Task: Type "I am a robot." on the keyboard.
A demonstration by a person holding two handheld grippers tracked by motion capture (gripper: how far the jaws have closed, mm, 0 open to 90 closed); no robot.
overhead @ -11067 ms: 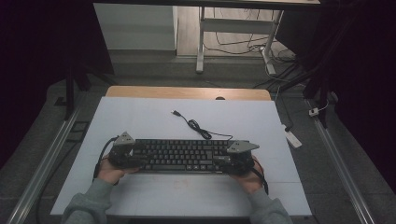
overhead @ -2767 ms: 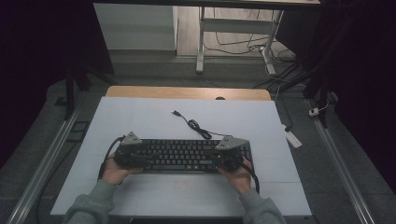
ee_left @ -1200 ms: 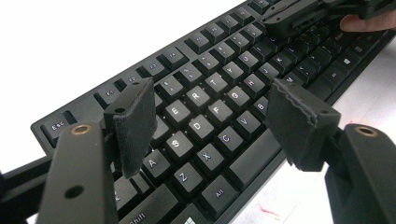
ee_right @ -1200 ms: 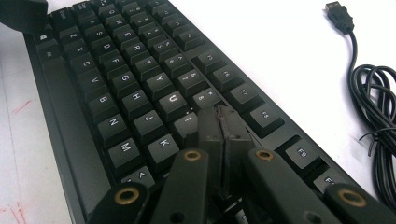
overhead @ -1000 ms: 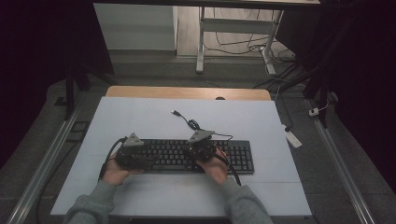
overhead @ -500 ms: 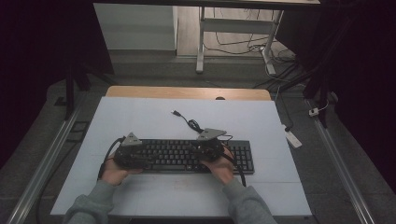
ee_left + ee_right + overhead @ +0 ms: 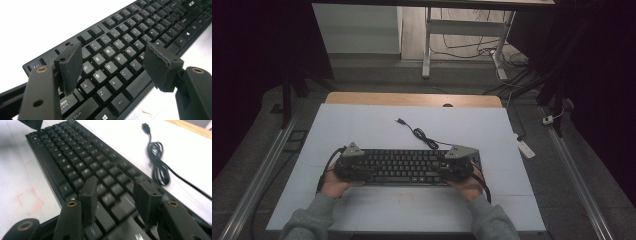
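A black keyboard point(image 7: 407, 167) lies across the white tabletop point(image 7: 362, 125), near the front. Its black cable point(image 7: 422, 136) is coiled behind it and ends in a USB plug point(image 7: 399, 120). My left gripper point(image 7: 362, 170) hovers over the keyboard's left end, open, with the letter keys point(image 7: 110, 53) below its jaws point(image 7: 112, 53). At the right end, my right gripper point(image 7: 447, 169) is open just above the keys point(image 7: 62, 150). Its jaws point(image 7: 115, 182) have just been opening, with nothing between them. The cable point(image 7: 156, 155) runs to the right of them.
A wooden strip point(image 7: 412, 99) borders the table's far side. Metal rails point(image 7: 262, 170) run along both sides. A small white device point(image 7: 526, 148) lies on the floor to the right. Desk legs point(image 7: 427, 45) and loose cables stand beyond the table.
My right hand has moved right along the keyboard, from its middle to its right end. The left hand and the keyboard have stayed in place.
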